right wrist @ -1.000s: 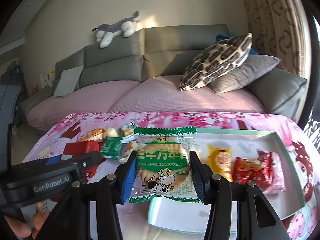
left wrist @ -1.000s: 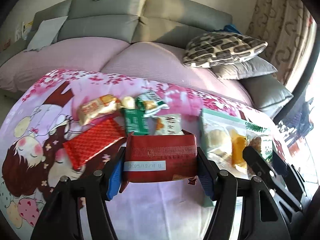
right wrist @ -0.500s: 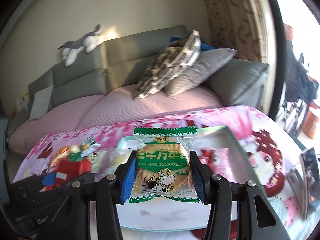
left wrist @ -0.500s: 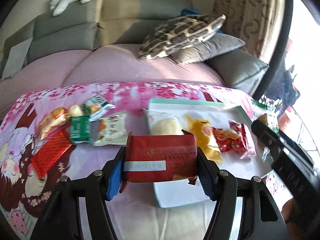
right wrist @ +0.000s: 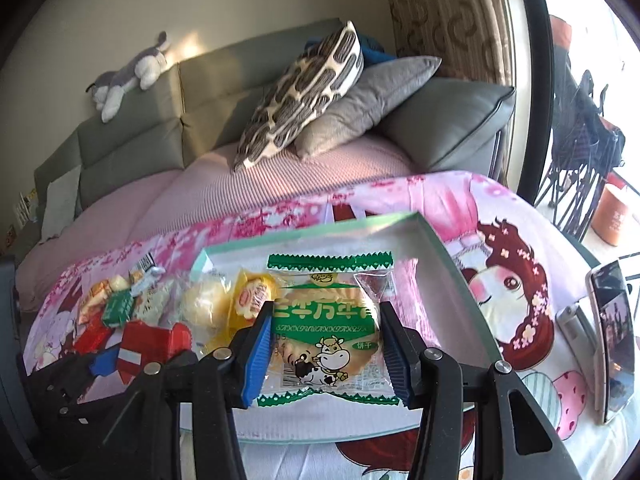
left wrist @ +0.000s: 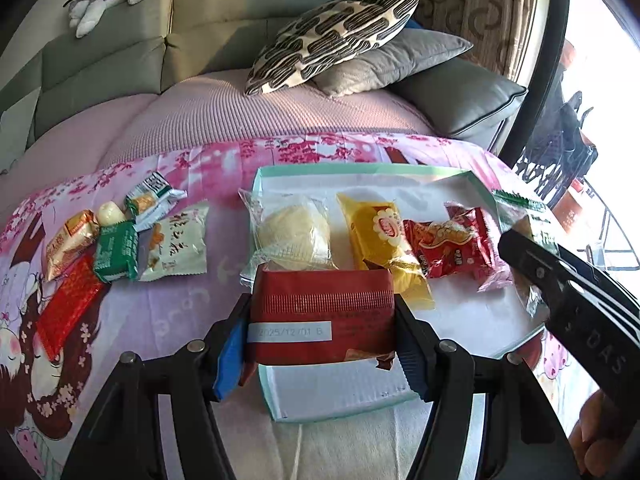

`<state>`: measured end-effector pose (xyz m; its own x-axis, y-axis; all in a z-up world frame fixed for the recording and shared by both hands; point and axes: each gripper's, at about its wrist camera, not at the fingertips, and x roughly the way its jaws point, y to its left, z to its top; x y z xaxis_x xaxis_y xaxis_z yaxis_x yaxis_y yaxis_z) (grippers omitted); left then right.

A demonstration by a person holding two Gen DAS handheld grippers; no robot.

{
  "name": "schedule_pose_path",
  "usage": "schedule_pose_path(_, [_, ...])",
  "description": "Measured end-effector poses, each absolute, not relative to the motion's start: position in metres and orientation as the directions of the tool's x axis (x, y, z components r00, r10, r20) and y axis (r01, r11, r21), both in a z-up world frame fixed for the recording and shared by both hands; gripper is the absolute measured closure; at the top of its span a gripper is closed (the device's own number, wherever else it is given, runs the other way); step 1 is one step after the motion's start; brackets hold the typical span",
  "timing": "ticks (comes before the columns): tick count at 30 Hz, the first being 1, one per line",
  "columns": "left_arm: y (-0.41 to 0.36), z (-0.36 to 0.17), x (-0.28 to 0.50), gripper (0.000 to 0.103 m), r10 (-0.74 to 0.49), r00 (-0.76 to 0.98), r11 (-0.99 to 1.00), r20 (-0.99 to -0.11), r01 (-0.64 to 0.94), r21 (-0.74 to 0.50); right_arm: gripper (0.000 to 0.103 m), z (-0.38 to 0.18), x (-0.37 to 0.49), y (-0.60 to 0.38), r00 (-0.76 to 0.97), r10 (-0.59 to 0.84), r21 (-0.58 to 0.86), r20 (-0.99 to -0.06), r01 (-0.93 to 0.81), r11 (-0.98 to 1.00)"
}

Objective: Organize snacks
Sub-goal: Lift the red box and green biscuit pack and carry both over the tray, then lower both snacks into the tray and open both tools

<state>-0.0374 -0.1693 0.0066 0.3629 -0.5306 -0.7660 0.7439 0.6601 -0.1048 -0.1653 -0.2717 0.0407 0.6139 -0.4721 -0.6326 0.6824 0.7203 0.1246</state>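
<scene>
My left gripper is shut on a dark red snack pack with a date label, held over the near left part of the white tray. My right gripper is shut on a green-and-clear cow biscuit pack, held above the tray. In the tray lie a pale bun pack, a yellow cake pack and a red snack pack. The right gripper and its pack also show at the right edge of the left wrist view.
Loose snacks lie left of the tray on the pink cartoon cloth: a white pack, a green pack, a flat red pack, an orange pack. A phone leans at the right. A sofa with cushions stands behind.
Both grippers have swung right with their packs, from over the loose snack pile to over the tray. Both grips are unchanged.
</scene>
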Motion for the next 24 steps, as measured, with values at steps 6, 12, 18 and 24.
schedule_pose_path(6, [-0.178,-0.011,-0.035,0.036,-0.495,0.346,0.666,-0.797,0.740,-0.093,0.050,0.029,-0.163,-0.278,0.593,-0.445,0.136,-0.672,0.688,0.712])
schedule_pose_path(12, [-0.183,-0.018,-0.037,0.036,-0.488,0.338,0.659,-0.805,0.748,-0.085,0.050,0.016,-0.162,-0.284,0.573,-0.410,0.156,-0.710,0.695,0.702])
schedule_pose_path(18, [-0.187,-0.023,-0.039,0.036,-0.480,0.324,0.648,-0.815,0.758,-0.080,0.050,0.008,-0.159,-0.287,0.555,-0.395,0.157,-0.732,0.702,0.695])
schedule_pose_path(24, [-0.189,-0.026,-0.039,0.036,-0.467,0.322,0.648,-0.823,0.758,-0.071,0.050,-0.006,-0.155,-0.292,0.505,-0.368,0.147,-0.781,0.721,0.677])
